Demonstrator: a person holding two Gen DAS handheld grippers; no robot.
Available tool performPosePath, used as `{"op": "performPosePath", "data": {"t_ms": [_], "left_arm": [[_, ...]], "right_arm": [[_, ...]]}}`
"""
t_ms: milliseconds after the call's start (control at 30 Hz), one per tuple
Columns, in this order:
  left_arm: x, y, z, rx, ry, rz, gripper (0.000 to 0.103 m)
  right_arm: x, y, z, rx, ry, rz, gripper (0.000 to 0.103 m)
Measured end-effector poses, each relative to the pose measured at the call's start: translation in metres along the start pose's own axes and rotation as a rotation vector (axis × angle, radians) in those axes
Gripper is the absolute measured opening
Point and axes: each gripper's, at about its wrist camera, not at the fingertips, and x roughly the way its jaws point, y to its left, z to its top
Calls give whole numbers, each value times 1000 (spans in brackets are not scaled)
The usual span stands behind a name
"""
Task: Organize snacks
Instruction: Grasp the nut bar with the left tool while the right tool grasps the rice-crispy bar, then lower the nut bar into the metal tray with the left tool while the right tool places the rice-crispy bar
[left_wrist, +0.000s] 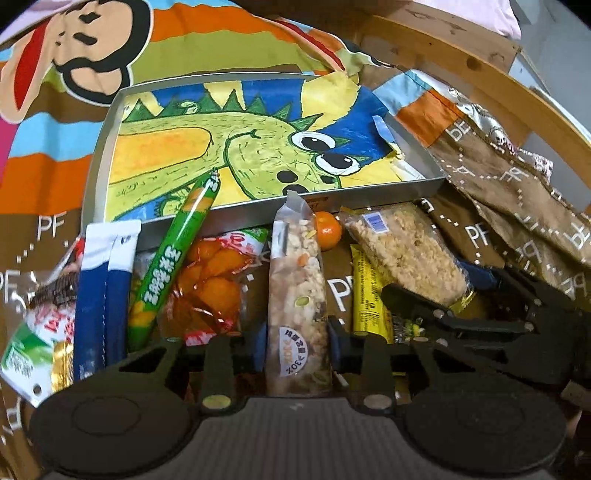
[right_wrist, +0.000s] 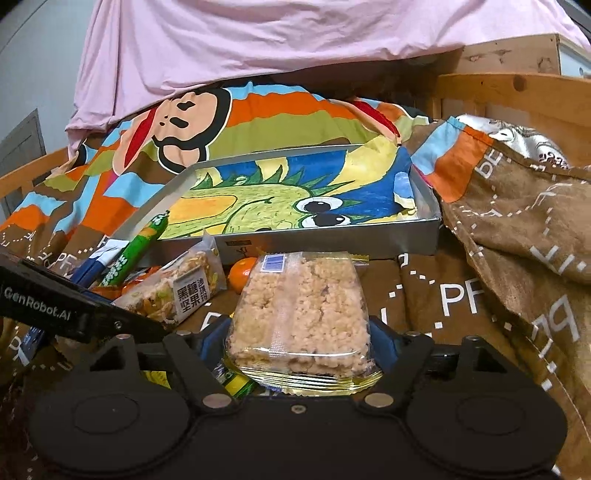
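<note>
The left gripper (left_wrist: 297, 343) pinches the nut bar (left_wrist: 297, 295), pointing to twelve o'clock at the tray (left_wrist: 388, 194); the right gripper (right_wrist: 299, 339) hugs the rice cake (right_wrist: 299, 314).

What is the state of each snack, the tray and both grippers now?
left gripper: closed on the nut bar
nut bar: gripped, pointing at the tray
right gripper: around the rice cake pack, pads at its sides
rice cake pack: lies flat between the jaws
tray: holds no snack
green sausage stick: leans on the tray rim
tangerine: loose beside the tray
</note>
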Motion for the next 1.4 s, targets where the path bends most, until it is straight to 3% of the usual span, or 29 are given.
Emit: {"op": "performPosePath", "data": {"t_ms": [133,367,533,733,933,1100,1200,1400], "left_arm": [[-9,-4,-4,-39,13,-21,35],[-34,-7,-13,-61,-20,-105,35],[-50,3,-10,-110,-53,-119,35],[-73,21,12,-103,-163,-125,35],[-77,52,53,-123,-239,-53,35],[-52,85,86,-178,-221,6,35],[-31,100,101,-192,-236,35,35],[15,119,117,-205,-216,13,35]], "right_arm": [[-16,13,-4,-74,-21,-26,77],[-40,34,-6,-216,-132,-89,77],[-50,32,2,-204,-203,-112,77],[-53,27,23,-161,-258,-110,77],[-9,25,65,-103,-286,-71,77],[48,30,94,-103,-271,4,77],[77,33,102,-92,-246,25,77],[116,36,98,-60,-161,22,77]]}}
